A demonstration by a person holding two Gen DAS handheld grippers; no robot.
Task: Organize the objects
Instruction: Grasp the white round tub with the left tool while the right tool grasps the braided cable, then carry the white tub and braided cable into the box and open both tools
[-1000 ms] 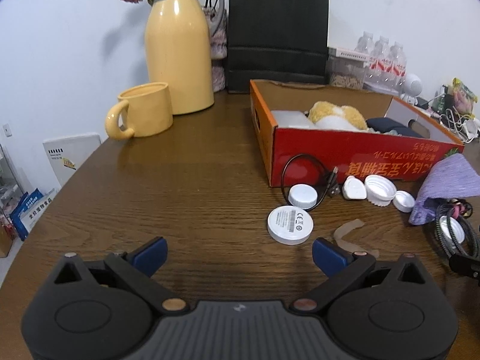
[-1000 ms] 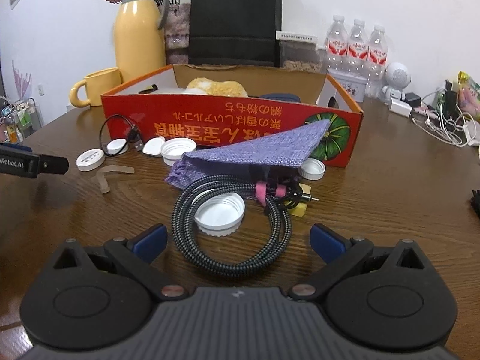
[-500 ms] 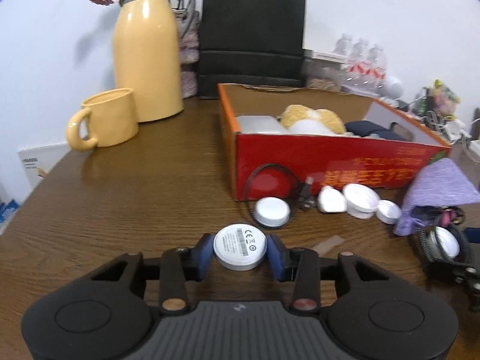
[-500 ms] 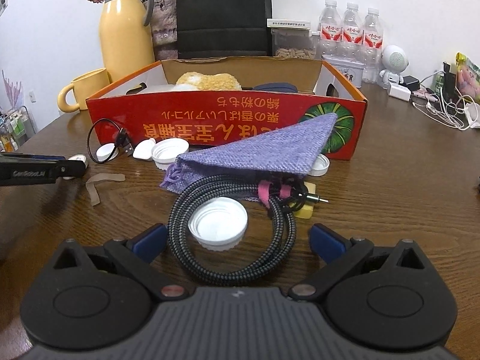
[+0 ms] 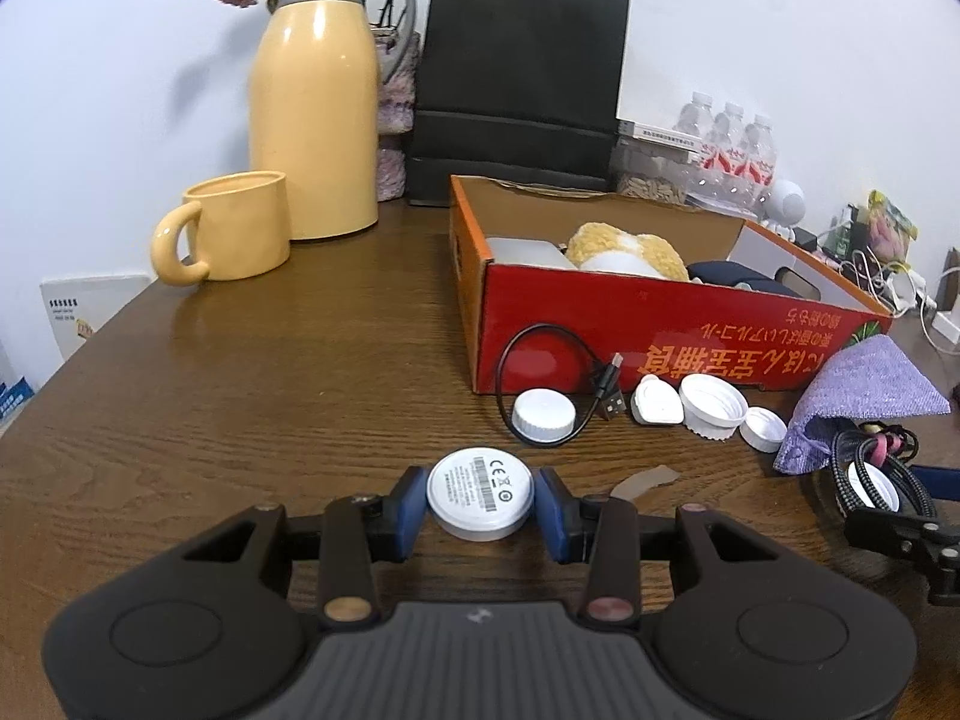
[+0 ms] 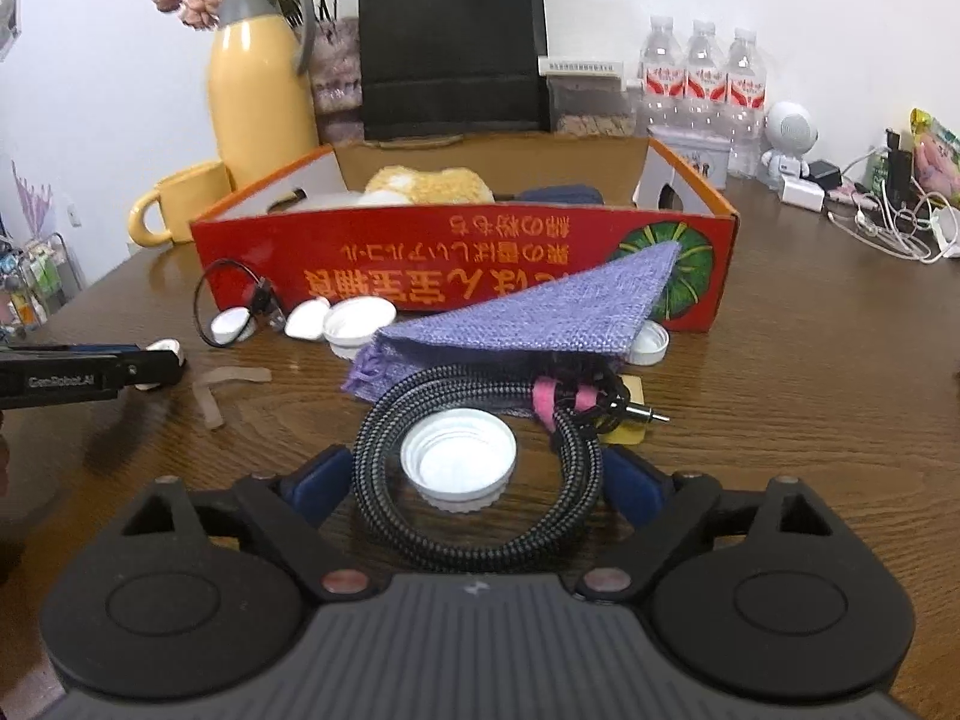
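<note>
The left gripper (image 5: pixel 480 507) is clamping a white round disc (image 5: pixel 480 492) between its blue pads, just above the desk (image 5: pixel 270 390). The right gripper (image 6: pixel 477 480) is standing wide, its jaws having just been closing around a coiled black cable (image 6: pixel 480 468) lying on the desk, pads not yet pressing.

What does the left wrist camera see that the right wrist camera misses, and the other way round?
Only the left view shows the left gripper clamped on the white puck. Only the right view shows the right gripper, which has just been closing around the coiled braided cable and its white cap, not yet pressing. Both show the red box, purple pouch and yellow jug.
</note>
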